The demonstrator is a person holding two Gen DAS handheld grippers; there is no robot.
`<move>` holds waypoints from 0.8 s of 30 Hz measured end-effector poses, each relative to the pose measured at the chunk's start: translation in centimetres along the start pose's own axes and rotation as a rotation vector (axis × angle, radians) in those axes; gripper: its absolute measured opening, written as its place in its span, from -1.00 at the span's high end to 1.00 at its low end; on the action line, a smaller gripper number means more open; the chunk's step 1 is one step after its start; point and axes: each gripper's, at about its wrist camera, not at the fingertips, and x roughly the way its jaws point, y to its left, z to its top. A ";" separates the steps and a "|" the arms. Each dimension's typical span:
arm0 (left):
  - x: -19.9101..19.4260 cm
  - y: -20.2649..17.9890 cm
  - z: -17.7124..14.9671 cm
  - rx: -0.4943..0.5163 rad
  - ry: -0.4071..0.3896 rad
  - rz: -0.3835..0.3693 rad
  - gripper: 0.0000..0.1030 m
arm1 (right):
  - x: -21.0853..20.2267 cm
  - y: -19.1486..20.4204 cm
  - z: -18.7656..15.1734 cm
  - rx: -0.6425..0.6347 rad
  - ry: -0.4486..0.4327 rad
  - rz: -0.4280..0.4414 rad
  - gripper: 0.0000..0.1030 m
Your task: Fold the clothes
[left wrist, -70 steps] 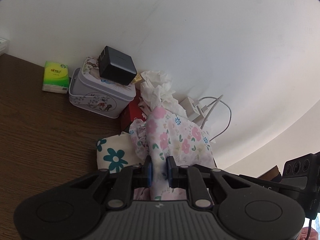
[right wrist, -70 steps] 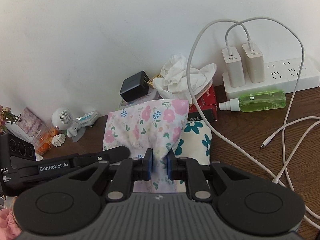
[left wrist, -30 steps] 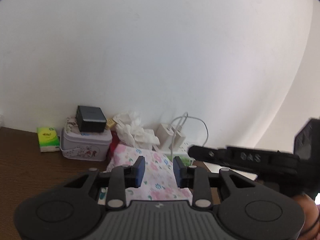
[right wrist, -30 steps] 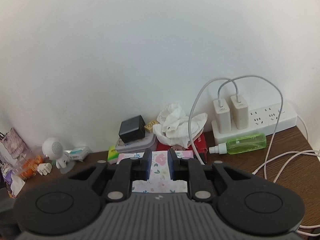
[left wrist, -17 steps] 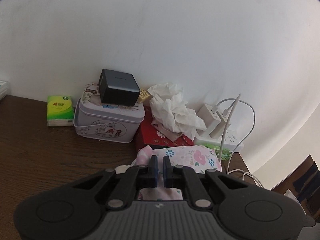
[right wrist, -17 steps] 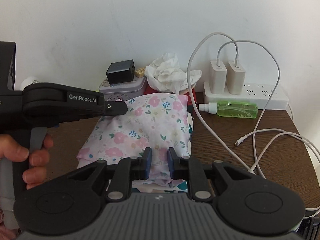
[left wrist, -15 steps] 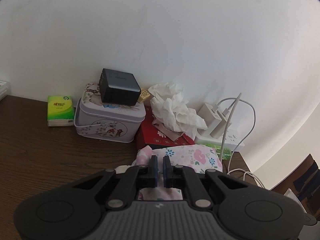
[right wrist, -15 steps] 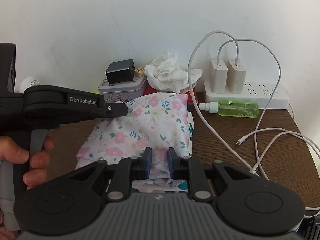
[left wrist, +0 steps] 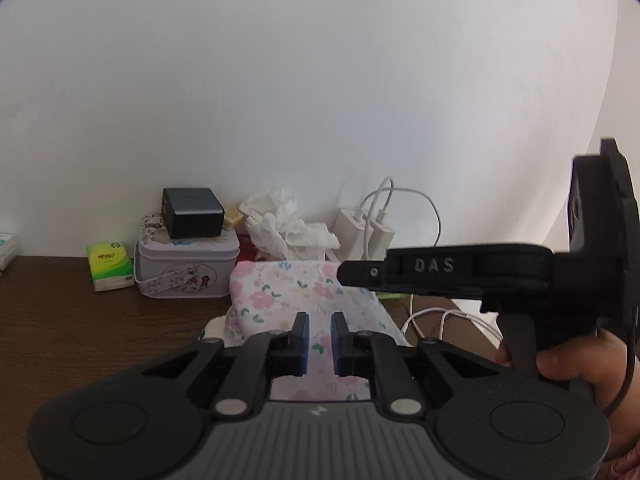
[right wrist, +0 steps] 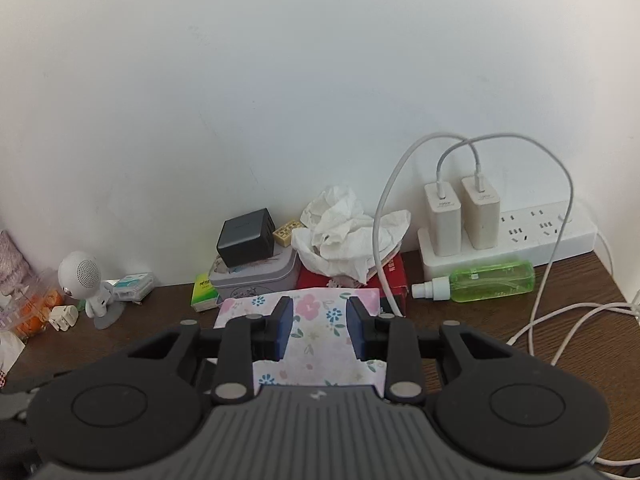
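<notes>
Hovering over the folded floral cloth [left wrist: 280, 300] on the brown desk [left wrist: 60, 320]: left hand-held gripper [left wrist: 319, 334], jaws narrowly parted after just opening, clamping nothing. Right hand-held gripper [right wrist: 319, 328], jaws just widened, cloth below untouched. Cloth soft, rectangular, against a red box [right wrist: 394, 276].

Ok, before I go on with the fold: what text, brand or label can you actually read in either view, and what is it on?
"DAS": raised letters on the side of the right tongs, seen from the left wrist.
Green tissue pack: printed, too blurred to read.
Two white chargers: small print, too small to read.
Green spray bottle: label unreadable.
Floral tin: pictures only, no words legible.
Small yellow block: marks too small to read.
</notes>
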 end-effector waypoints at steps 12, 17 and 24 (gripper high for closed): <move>-1.8 0.5 -0.8 -0.041 -0.068 -0.022 -0.01 | -2.1 0.3 0.3 -0.009 -0.036 0.029 0.16; -5.0 -0.6 -1.1 -0.020 -0.112 0.033 -0.84 | -6.0 1.6 -0.5 -0.103 -0.083 0.008 -0.76; -7.5 -1.6 -3.8 -0.013 -0.024 0.128 -1.00 | -10.3 2.6 -3.7 -0.187 -0.104 -0.030 -0.99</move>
